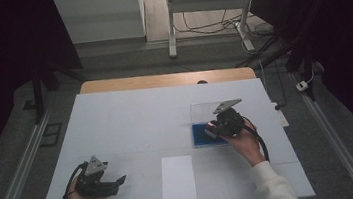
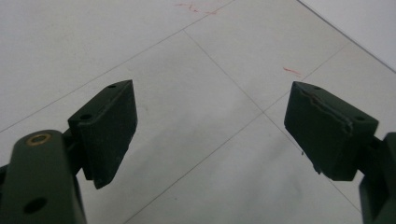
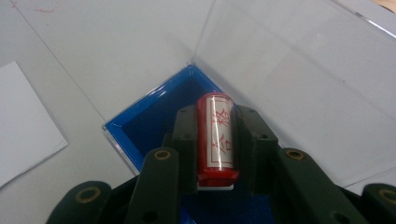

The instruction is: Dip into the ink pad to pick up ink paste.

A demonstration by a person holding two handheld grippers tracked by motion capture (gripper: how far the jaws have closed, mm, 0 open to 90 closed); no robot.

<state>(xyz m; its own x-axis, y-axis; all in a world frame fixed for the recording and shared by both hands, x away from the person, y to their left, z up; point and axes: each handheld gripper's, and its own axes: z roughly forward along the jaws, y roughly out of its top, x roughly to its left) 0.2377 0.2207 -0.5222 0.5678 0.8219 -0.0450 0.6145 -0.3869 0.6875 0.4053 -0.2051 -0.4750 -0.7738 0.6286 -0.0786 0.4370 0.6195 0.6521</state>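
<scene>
The right hand-held gripper (image 3: 215, 140) is clamped on a red cylindrical stamp (image 3: 215, 137), a white face with red characters turned toward the camera, held over the blue-lined box (image 3: 140, 122) with its clear lid (image 3: 299, 79) raised. The left hand-held gripper (image 2: 210, 130) rests apart, jaws wide and empty, over the white tabletop (image 2: 201, 70). A white paper sheet (image 1: 177, 179) lies between the hands.

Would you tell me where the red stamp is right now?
The red stamp is clamped in the right gripper, over the blue box with its clear lid raised, on the table's right side in the high view.
</scene>
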